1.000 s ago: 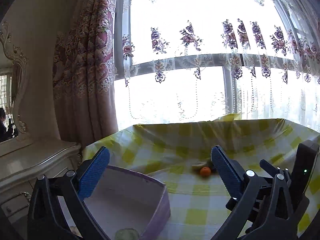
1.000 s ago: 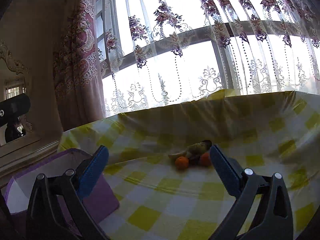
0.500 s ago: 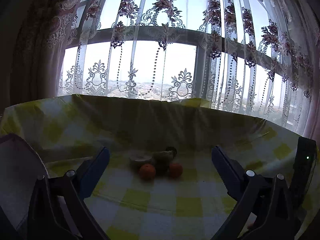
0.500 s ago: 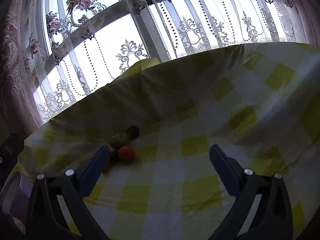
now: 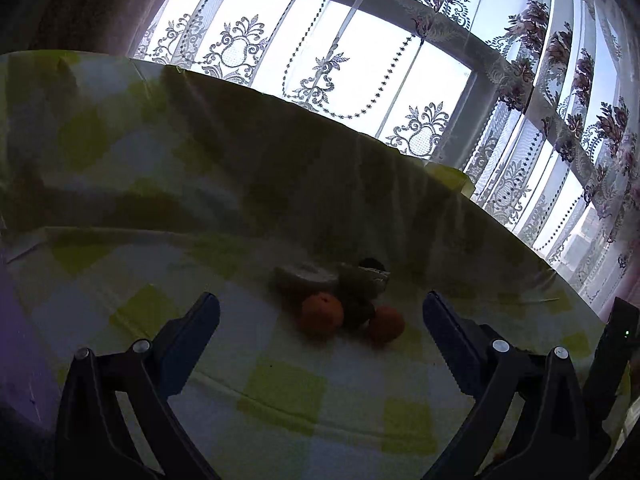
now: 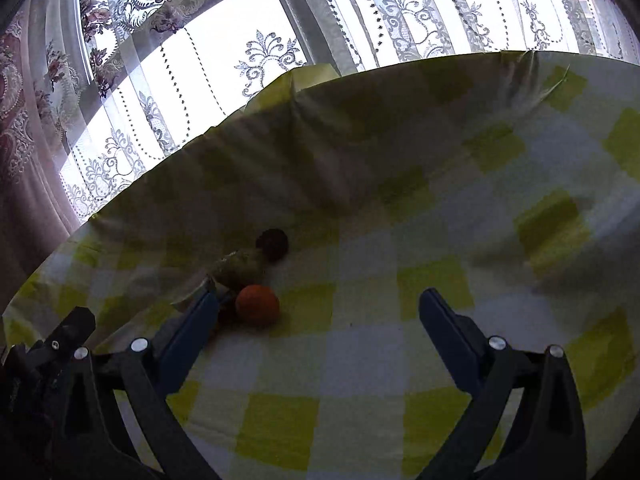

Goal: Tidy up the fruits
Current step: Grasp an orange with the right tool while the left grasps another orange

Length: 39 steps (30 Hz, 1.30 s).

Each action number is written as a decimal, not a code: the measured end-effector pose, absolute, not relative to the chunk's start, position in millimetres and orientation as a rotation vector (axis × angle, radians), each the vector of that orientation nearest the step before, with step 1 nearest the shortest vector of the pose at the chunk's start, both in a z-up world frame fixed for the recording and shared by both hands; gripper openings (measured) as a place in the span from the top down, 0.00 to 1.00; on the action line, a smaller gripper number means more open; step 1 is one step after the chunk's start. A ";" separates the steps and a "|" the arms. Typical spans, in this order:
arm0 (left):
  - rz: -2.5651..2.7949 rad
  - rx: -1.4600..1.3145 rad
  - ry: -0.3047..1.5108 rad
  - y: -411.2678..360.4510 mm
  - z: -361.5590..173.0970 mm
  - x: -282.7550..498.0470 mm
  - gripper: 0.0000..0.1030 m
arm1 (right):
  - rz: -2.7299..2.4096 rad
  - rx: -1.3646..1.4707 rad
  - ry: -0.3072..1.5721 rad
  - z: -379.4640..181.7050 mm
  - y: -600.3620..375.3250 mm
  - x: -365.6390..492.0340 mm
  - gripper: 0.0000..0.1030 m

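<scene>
A small pile of fruit lies on the yellow-checked tablecloth point(image 5: 280, 392). In the left wrist view I see two oranges point(image 5: 322, 315) point(image 5: 385, 323), a pale green fruit point(image 5: 306, 277) and dark fruits point(image 5: 360, 280) behind them. My left gripper point(image 5: 320, 316) is open and empty, with the pile just ahead between its fingers. In the right wrist view one orange point(image 6: 257, 305), a green fruit point(image 6: 240, 267) and a dark round fruit point(image 6: 273, 243) lie beside my left finger. My right gripper point(image 6: 318, 312) is open and empty.
A lace curtain and a bright window point(image 5: 320, 40) stand behind the table's far edge. The other gripper's body shows at the right edge of the left wrist view point(image 5: 616, 344) and at the left edge of the right wrist view point(image 6: 60, 340).
Both grippers have swung away from the purple box towards the fruit pile and moved closer to it. The box has left both views. Both stay open.
</scene>
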State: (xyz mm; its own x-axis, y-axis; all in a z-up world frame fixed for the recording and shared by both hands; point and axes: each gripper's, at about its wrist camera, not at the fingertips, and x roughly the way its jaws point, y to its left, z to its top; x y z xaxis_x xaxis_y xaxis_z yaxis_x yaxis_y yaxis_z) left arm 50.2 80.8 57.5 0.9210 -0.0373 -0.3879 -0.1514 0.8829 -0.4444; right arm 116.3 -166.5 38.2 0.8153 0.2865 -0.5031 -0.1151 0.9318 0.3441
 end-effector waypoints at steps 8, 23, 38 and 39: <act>0.092 -0.413 0.489 81.5 51.6 62.4 0.04 | 0.303 0.161 0.726 25.8 -133.1 147.6 0.02; 0.080 -0.452 0.592 89.0 34.4 79.4 0.04 | 0.364 -0.182 0.911 -0.5 -49.5 205.3 0.44; 0.064 -0.299 0.841 64.9 15.7 164.6 0.16 | 0.286 0.337 0.784 14.5 -165.0 135.5 0.65; 0.053 -0.288 0.866 63.5 12.9 169.4 0.21 | 0.280 0.347 0.774 16.0 -169.0 129.7 0.65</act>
State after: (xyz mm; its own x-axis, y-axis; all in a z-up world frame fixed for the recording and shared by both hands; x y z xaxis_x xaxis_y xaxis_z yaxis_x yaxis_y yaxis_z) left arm 169.4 63.5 12.9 0.6490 -0.0705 -0.7575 -0.1618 0.9601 -0.2280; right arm 129.7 -169.0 16.0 0.6835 0.3694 -0.6296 -0.1186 0.9072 0.4036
